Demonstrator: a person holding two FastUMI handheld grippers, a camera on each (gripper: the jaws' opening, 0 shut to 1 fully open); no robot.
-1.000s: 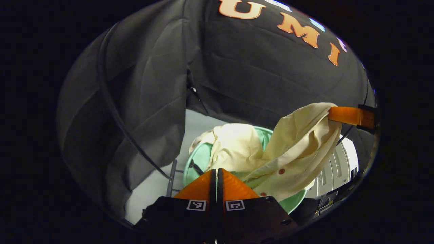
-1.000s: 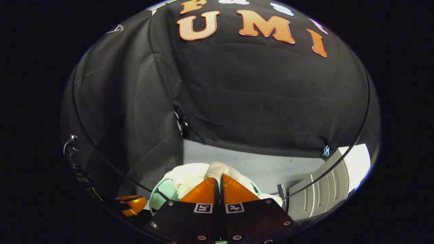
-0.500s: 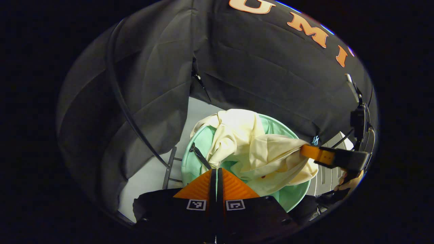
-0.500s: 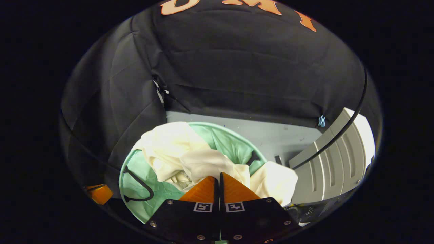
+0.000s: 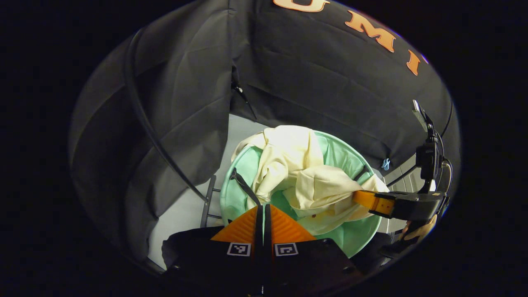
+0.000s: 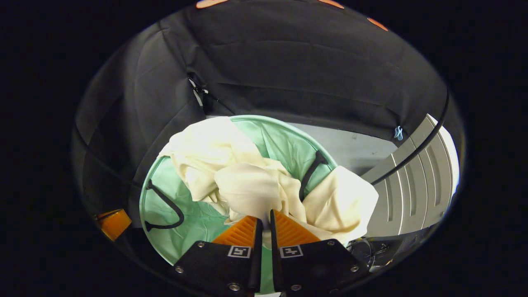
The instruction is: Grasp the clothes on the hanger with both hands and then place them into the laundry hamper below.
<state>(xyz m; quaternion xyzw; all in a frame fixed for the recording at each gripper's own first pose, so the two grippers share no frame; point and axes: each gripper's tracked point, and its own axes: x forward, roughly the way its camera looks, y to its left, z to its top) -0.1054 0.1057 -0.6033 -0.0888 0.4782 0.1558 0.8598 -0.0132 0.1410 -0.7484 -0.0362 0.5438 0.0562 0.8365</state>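
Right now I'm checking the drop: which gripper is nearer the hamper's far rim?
Right. The right gripper reaches over the hamper, its fingers on the shirt. The left gripper sits at the near rim, shut.

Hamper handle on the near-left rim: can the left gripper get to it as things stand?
Probably yes: the black handle lies bare on the hamper rim just ahead of the left gripper, with the cream garment draped farther right.

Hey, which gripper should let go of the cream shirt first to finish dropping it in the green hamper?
Probably the right gripper. Its fingers pinch a fold of the cream shirt low over the hamper. The left gripper looks shut on nothing I can see.
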